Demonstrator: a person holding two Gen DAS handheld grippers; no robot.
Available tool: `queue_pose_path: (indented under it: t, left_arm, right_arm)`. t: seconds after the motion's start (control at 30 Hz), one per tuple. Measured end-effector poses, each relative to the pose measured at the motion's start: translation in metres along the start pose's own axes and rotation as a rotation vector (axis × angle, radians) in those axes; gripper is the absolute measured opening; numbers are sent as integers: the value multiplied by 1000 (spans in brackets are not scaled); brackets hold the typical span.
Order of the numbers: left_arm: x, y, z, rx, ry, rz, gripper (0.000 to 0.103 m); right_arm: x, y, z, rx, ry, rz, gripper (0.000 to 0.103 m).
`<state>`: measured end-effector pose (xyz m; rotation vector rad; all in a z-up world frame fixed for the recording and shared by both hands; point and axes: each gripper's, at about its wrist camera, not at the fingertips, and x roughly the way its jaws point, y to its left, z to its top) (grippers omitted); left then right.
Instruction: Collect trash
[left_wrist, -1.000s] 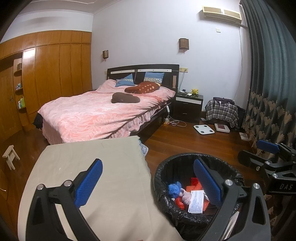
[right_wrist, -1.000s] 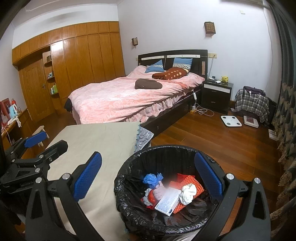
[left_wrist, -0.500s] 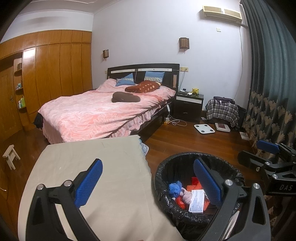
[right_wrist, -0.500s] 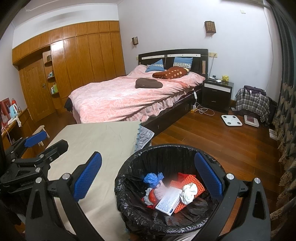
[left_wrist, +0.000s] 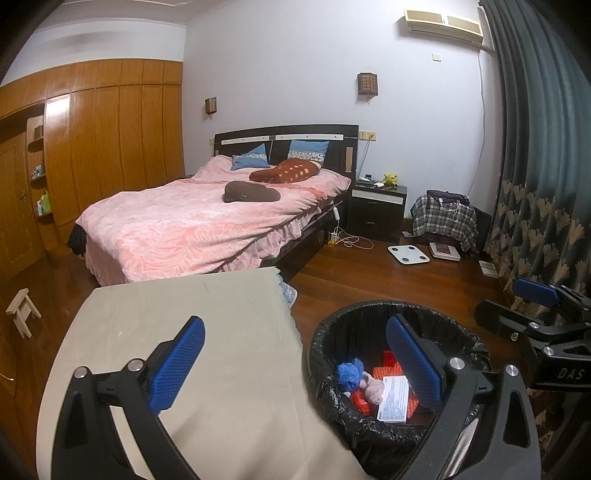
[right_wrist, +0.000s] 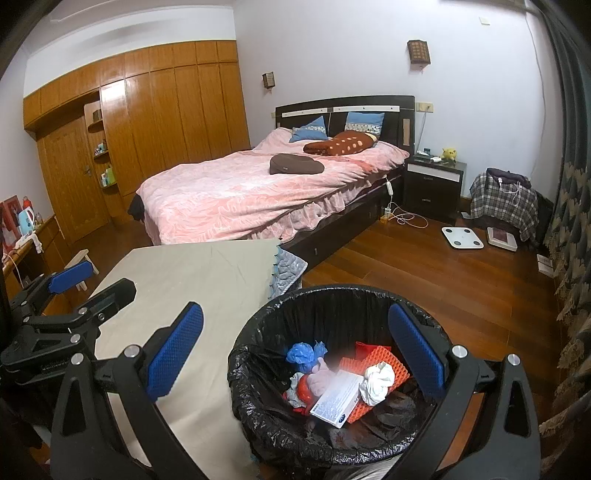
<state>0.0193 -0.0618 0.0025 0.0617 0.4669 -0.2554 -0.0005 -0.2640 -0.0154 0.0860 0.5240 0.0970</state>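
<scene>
Below: lined bin holds white box, tissue wad, blue wrapper; both fingers apart, empty.

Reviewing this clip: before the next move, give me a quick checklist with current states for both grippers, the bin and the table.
1. Left gripper open, nothing held: ok.
2. Right gripper open, nothing held: ok.
3. Trash bin upright, black liner over its rim: ok.
4. Trash inside bin, including white box, crumpled tissue and blue wad: ok.
5. Table cloth free of visible trash: ok.
6. Trash left elsewhere in the room: cannot tell.
</scene>
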Motion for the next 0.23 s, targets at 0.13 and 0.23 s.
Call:
queue_pose_path:
  t: [0.13, 0.23]
  left_arm:
    - [0, -3, 1, -1, 0, 0, 97]
    - [0, -3, 1, 0, -1, 1, 97]
  right_arm:
    - [0, -1, 1, -1, 2, 1, 98]
    - [1, -1, 1, 0, 2, 0, 98]
